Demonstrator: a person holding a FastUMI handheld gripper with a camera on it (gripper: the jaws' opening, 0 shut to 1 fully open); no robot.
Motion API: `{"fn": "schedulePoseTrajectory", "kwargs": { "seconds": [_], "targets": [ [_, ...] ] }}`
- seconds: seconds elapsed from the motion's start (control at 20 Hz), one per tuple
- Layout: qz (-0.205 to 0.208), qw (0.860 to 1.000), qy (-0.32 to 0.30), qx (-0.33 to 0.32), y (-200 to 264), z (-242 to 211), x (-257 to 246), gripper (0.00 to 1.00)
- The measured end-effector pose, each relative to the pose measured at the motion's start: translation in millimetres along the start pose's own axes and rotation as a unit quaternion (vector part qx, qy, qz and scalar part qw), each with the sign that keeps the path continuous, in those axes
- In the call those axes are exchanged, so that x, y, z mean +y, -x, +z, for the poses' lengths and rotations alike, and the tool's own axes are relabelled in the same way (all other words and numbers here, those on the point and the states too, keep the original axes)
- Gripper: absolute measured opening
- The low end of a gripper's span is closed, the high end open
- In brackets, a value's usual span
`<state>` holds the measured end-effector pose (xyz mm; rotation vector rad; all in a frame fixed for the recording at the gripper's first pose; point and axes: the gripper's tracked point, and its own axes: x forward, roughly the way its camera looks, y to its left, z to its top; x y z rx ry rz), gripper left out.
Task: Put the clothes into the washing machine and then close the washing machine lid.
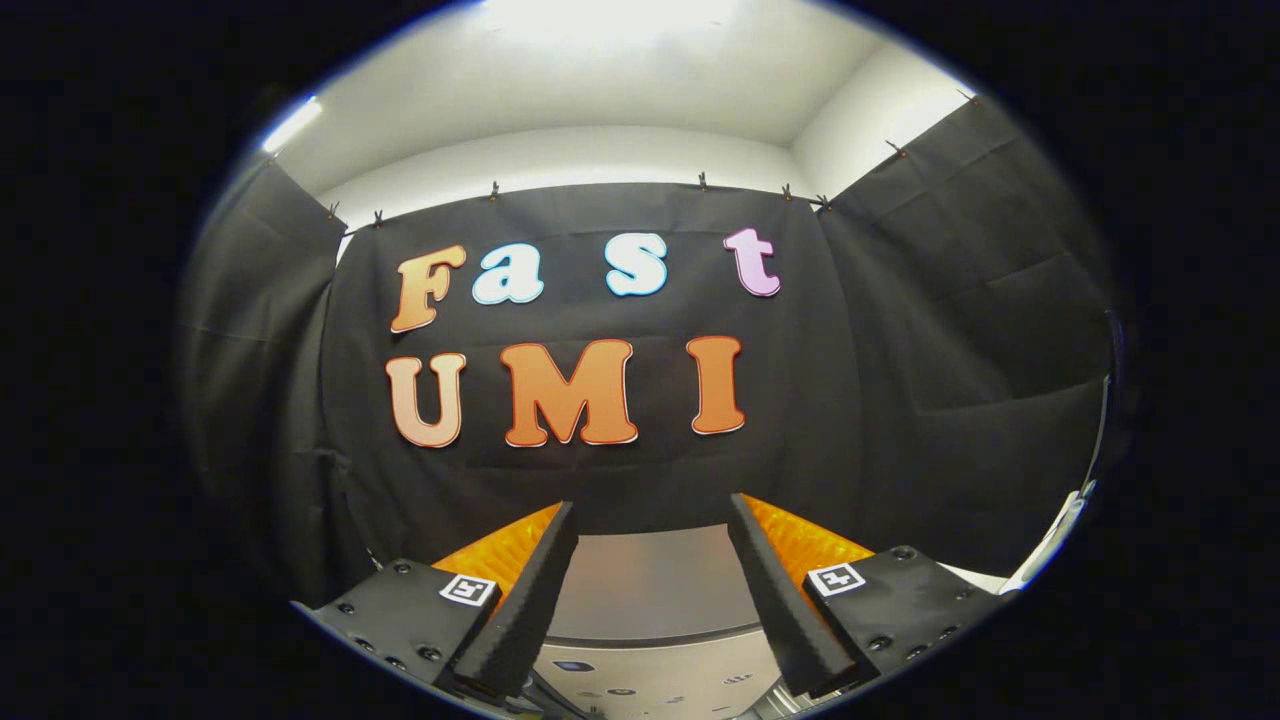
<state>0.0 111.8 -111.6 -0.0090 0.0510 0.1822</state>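
Observation:
My gripper (652,512) is open, its two black fingers spread wide with nothing between them. It points level at the black cloth wall. Below and between the fingers shows the grey top of the washing machine (650,580), with a darker curved seam and a lighter panel with small marks nearer to me. Whether its lid is up or down I cannot tell from here. Orange fabric (505,560) lies behind the left finger, and more of the same orange fabric (805,545) behind the right finger, resting at the back of the machine's top.
The black cloth wall (900,400) closes the booth ahead and on both sides. A white rim (1055,535) curves along the right side beyond the right finger.

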Motion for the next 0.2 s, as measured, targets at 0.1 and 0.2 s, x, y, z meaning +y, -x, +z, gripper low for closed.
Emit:
{"fn": "schedulePoseTrajectory", "kwargs": {
  "seconds": [0.1, 0.2],
  "targets": [
    [-0.003, 1.000, 0.005, 0.001, 2.2, 1.7, -3.0, 0.98],
    [-0.002, 1.000, -0.002, -0.001, 4.7, 4.3, -2.5, 0.98]
  ]
}}
